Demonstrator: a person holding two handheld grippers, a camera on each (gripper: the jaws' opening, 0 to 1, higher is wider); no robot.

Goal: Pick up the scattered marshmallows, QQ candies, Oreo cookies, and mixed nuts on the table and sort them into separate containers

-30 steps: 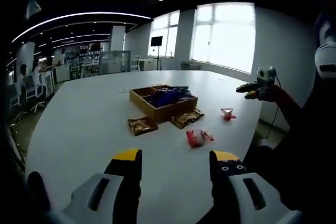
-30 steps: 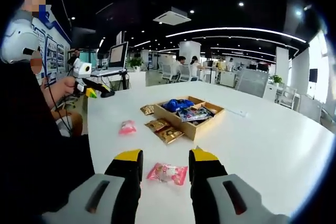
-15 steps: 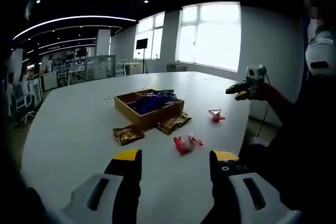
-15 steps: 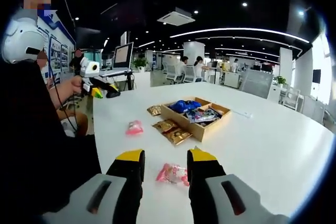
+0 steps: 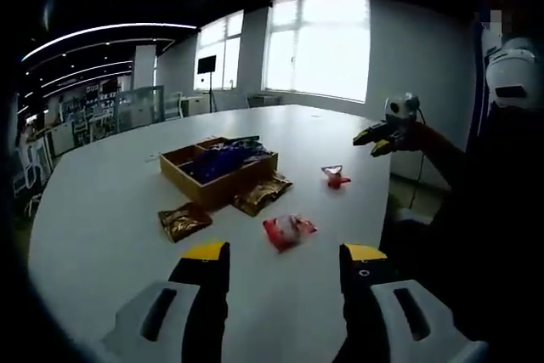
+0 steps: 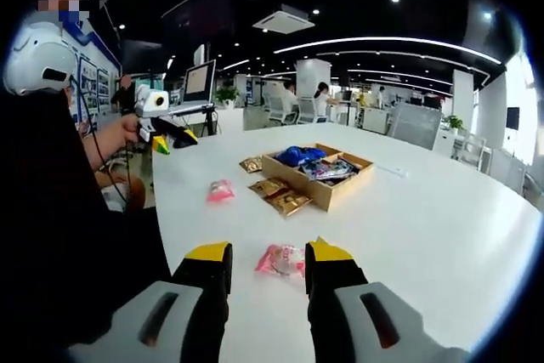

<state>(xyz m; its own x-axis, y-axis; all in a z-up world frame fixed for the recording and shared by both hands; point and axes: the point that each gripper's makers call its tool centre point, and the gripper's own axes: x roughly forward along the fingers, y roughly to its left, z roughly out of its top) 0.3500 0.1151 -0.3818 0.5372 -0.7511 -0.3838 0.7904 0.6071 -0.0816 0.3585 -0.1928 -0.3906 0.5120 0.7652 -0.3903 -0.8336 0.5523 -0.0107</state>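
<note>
On white counter (image 6: 442, 210): wooden tray (image 6: 327, 189) well ahead, blue and mixed packets inside. Gold packets (image 6: 280, 195) just beside tray. Pink candy packet (image 6: 282, 259) now closer than second ago, sitting just ahead of right hand-held gripper (image 6: 268, 259), jaws apart, nothing held. Left hand-held gripper (image 5: 285, 259), jaws apart too, has swung nearer red packet (image 5: 287, 229). Small red packet (image 5: 335, 176) beyond. Judgement: both closing for pickup; sorting unfinished.
</note>
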